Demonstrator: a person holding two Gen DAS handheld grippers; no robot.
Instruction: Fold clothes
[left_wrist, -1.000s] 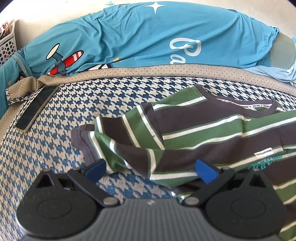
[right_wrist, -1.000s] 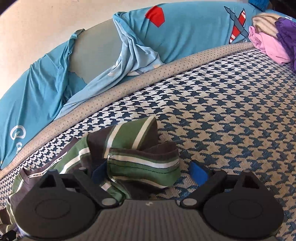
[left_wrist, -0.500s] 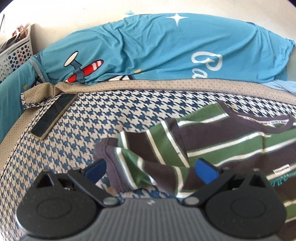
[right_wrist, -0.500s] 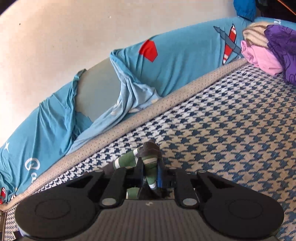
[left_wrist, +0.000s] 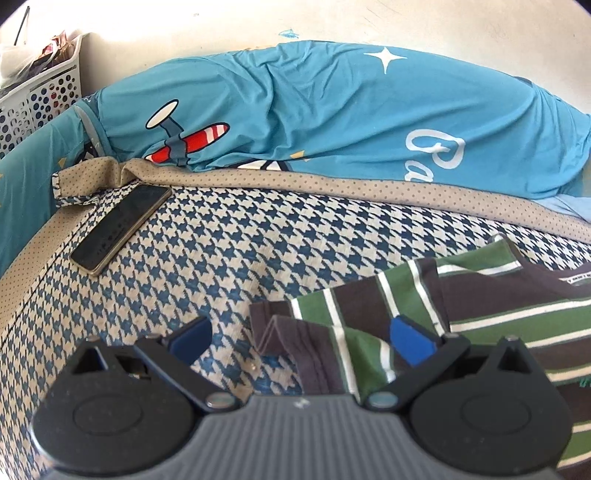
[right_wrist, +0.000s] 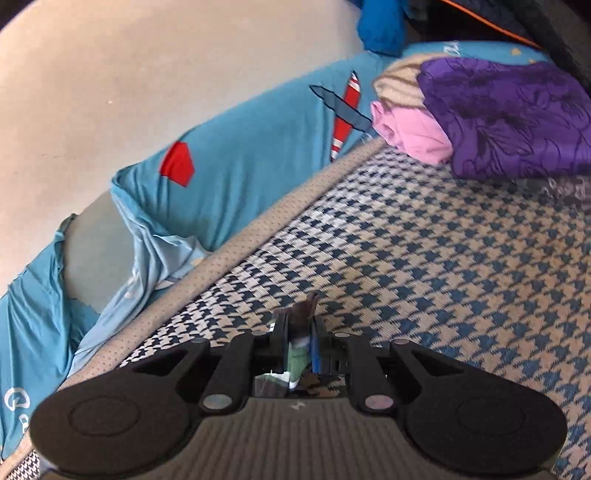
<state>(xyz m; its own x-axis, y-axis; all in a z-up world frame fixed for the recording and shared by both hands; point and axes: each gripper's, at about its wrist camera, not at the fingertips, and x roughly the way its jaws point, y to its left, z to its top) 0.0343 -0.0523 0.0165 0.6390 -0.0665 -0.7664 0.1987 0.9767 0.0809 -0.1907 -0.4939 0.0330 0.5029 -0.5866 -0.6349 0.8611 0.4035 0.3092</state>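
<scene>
Striped shirt (left_wrist: 480, 306) sleeve pinched in right gripper (right_wrist: 300, 334), left gripper (left_wrist: 301, 338) wide open over its other sleeve

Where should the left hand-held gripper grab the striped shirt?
Take the striped shirt by its near sleeve cuff, the dark hem peaked up off the mat, probably straight in from the front. That fold already sits between the open fingers of the left hand-held gripper, nearer the right one.
</scene>
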